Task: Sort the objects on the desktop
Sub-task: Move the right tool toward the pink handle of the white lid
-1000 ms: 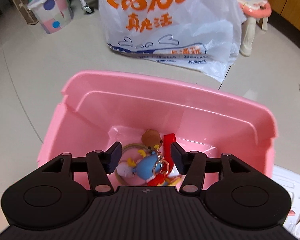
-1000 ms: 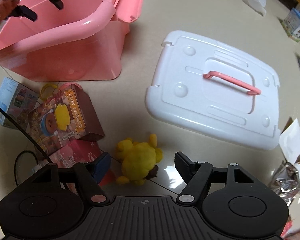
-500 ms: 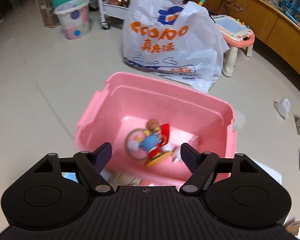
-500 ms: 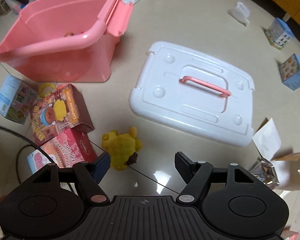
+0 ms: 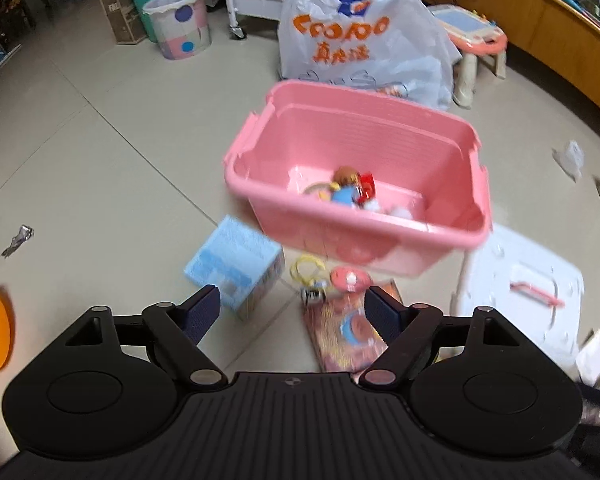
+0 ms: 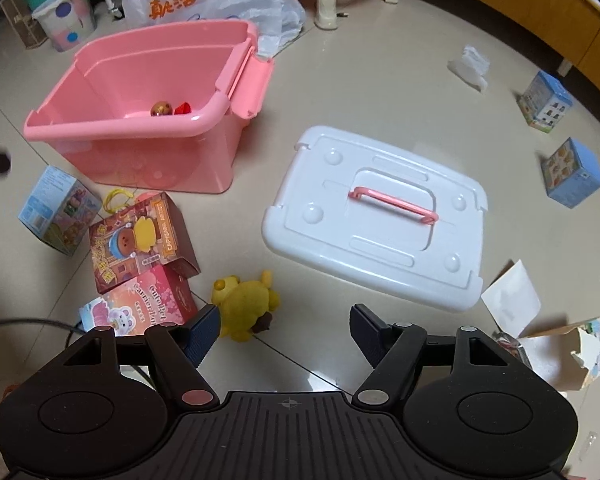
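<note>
A pink storage bin [image 5: 364,228] [image 6: 140,128] stands on the floor with a keychain toy [image 5: 346,192] lying inside. My left gripper [image 5: 292,316] is open and empty, held high in front of the bin. Below it lie a blue box [image 5: 236,264], a yellow ring [image 5: 308,270] and a brown toy box [image 5: 344,336]. My right gripper [image 6: 284,330] is open and empty above the floor. A yellow plush [image 6: 246,306] lies just ahead of its left finger. The brown box [image 6: 138,240], a pink box [image 6: 140,308] and the blue box [image 6: 58,216] lie to the left.
The bin's white lid [image 6: 380,216] with a pink handle lies on the floor to the right. Two blue boxes [image 6: 572,178] and torn packaging [image 6: 560,352] sit further right. A large plastic bag [image 5: 360,40] and a small pink table [image 5: 476,36] stand behind the bin.
My left gripper opened wider, let the keychain toy drop into the bin, and pulled up and back. My right gripper rose away from the yellow plush.
</note>
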